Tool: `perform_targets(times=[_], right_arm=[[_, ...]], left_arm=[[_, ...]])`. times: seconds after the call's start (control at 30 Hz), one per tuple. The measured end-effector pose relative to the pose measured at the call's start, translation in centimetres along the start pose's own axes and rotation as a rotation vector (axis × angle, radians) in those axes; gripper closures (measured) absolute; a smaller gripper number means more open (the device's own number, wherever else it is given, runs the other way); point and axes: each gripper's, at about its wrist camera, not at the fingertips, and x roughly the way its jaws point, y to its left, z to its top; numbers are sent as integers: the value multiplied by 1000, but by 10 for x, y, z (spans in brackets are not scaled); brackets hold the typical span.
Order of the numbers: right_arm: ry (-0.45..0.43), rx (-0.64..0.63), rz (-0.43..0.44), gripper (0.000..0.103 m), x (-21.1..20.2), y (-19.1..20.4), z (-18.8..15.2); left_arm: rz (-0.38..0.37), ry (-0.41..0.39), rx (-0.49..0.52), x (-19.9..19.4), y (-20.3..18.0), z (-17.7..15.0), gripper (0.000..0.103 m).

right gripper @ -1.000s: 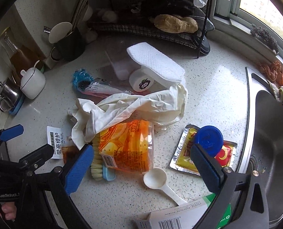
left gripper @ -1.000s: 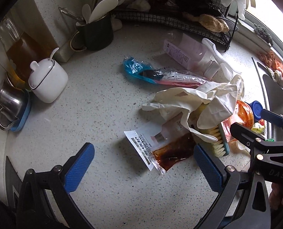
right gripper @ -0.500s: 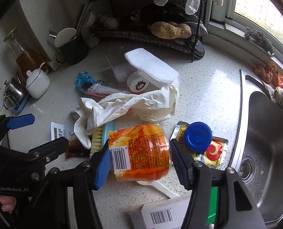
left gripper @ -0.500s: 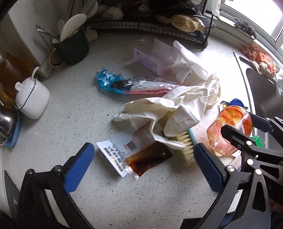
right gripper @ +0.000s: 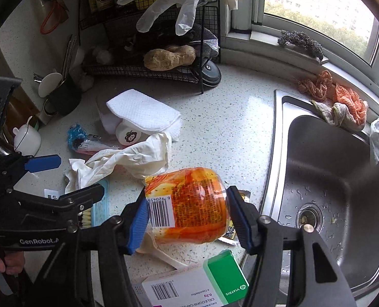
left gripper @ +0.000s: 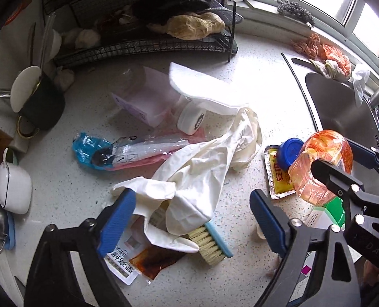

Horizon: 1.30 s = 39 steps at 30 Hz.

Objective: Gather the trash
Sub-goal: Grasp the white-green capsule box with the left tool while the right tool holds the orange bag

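My right gripper [right gripper: 189, 217] is shut on an orange plastic jar [right gripper: 189, 204], holding it on its side above the counter; a barcode label faces the camera. The left wrist view has the same jar [left gripper: 319, 158] at the right, in the right gripper [left gripper: 340, 158]. My left gripper [left gripper: 192, 220] points down over a crumpled white glove [left gripper: 197, 176] and a blue-backed brush [left gripper: 212, 243]. Its jaws are closing with both things between them, and the pads are clear of them. A brown sauce packet [left gripper: 148, 258] lies under the glove's edge.
A blue cap [left gripper: 290, 151] sits on a yellow-red sachet [left gripper: 276, 179]. A green-and-white medicine box [right gripper: 197, 284] and a white spoon [right gripper: 158, 250] lie under the jar. A blue-pink wrapper [left gripper: 128, 153] is at left, the steel sink [right gripper: 330, 179] at right, a wire rack [left gripper: 138, 43] behind.
The right gripper closed on the orange jar and lifted it off the counter. The left gripper slid right from the sauce packet to over the glove and brush, its jaws narrowing.
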Motion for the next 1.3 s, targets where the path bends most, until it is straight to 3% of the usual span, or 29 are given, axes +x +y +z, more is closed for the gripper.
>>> perform_targets(times=[0.13, 0.23, 0.33, 0.77, 1.17, 1.27, 1.3], right_arm=[[6, 18, -2, 47, 5, -4, 4], [5, 27, -4, 47, 5, -7, 6], [1, 31, -4, 47, 4, -8, 6], [-122, 21, -19, 47, -64, -10, 1], [-195, 27, -40, 47, -133, -27, -47], [-179, 18, -55, 47, -136, -32, -60], [-175, 15, -65, 47, -137, -34, -65]], left_arm=[[-12, 26, 15, 13, -4, 4, 49], [-47, 27, 4, 16, -1, 6, 82], [-42, 16, 19, 14, -5, 7, 97], [-54, -146, 50, -64, -35, -2, 100], [-59, -230, 95, -120, -88, -42, 102], [-88, -196, 92, -116, -98, -56, 98], [-96, -182, 92, -112, -101, -61, 87]])
